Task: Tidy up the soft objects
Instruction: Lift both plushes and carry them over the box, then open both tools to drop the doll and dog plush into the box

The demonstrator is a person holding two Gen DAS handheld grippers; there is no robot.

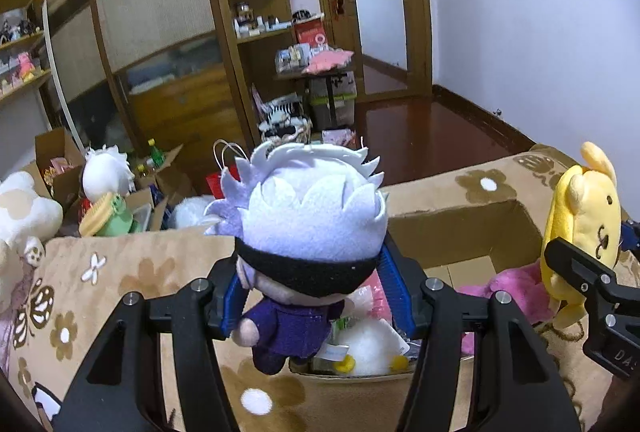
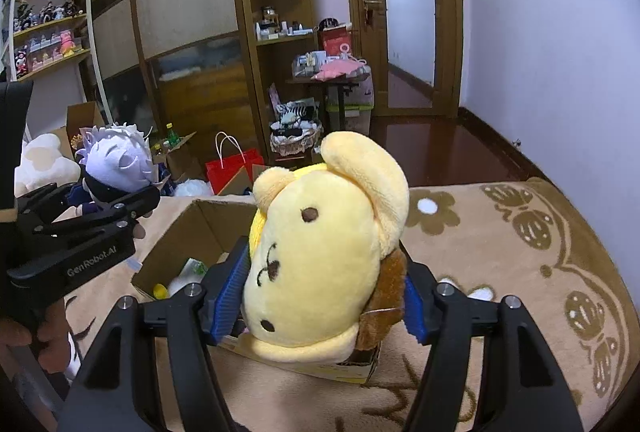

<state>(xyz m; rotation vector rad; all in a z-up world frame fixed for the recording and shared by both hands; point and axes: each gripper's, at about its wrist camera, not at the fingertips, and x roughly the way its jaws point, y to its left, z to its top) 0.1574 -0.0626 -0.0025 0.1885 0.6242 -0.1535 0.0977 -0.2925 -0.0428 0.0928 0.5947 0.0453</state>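
Note:
My left gripper (image 1: 314, 296) is shut on a white-haired doll (image 1: 308, 228) with a black blindfold and purple suit, held above the open cardboard box (image 1: 460, 224). My right gripper (image 2: 320, 296) is shut on a yellow dog plush (image 2: 324, 256) with a brown cap, held over the same box (image 2: 200, 228). The yellow dog plush also shows in the left wrist view (image 1: 584, 220), and the doll in the right wrist view (image 2: 116, 163). Inside the box lie a pink plush (image 1: 508, 280) and a white plush with yellow feet (image 1: 372, 348).
The box stands on a beige flowered blanket (image 2: 500, 252). More plush toys (image 1: 24, 207) and open boxes (image 1: 56, 155) lie at the far left. A red paper bag (image 2: 232, 167), wooden cabinets (image 2: 192, 31) and a cluttered small table (image 2: 332, 71) stand behind.

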